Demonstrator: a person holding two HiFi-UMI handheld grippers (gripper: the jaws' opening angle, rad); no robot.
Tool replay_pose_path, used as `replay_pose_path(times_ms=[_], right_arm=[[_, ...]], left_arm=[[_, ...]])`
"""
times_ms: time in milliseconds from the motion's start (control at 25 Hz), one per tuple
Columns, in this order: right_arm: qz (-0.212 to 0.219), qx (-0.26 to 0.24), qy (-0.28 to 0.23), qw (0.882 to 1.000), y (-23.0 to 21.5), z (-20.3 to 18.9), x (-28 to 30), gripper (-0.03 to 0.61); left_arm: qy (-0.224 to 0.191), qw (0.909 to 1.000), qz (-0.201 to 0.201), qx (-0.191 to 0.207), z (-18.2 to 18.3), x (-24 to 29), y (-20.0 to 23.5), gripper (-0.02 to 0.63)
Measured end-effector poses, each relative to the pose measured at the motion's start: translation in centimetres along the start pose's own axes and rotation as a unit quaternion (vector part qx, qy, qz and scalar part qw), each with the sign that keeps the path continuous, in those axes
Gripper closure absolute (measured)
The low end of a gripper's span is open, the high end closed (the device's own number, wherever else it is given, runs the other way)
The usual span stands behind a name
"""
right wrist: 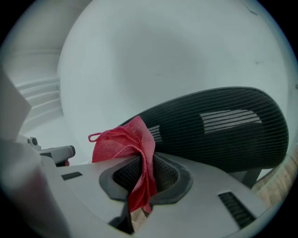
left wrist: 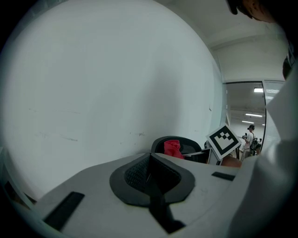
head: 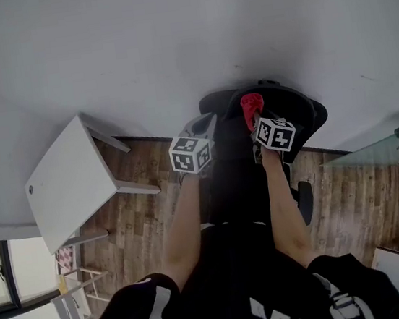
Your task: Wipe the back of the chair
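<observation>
Firmly in right tool (right wrist: 139, 179), red cloth (right wrist: 125, 142).

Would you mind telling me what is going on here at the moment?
A person stands over a black mesh office chair with a gripper in each hand. The right gripper is shut on a red cloth, held up by the top of the chair's backrest. Whether the cloth touches the mesh cannot be told. The left gripper is alongside, its jaws together with nothing between them, so it plays no part in the wiping at this moment.
</observation>
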State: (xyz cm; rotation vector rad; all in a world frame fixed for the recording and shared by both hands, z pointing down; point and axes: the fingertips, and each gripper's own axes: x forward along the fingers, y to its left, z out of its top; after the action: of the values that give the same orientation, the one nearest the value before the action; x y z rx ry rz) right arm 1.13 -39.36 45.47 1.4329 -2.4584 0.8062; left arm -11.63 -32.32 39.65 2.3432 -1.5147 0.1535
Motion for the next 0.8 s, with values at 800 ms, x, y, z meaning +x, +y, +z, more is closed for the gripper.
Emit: replay_pose_path(times_ms=[800], right_arm=[[-0.077,0.02,-0.034,0.996,-7.3,2.2,-3.7,0.502]], left_arm=[[0.018,0.9981,-0.053,0.024,0.2,4.6,-4.9,0.589]])
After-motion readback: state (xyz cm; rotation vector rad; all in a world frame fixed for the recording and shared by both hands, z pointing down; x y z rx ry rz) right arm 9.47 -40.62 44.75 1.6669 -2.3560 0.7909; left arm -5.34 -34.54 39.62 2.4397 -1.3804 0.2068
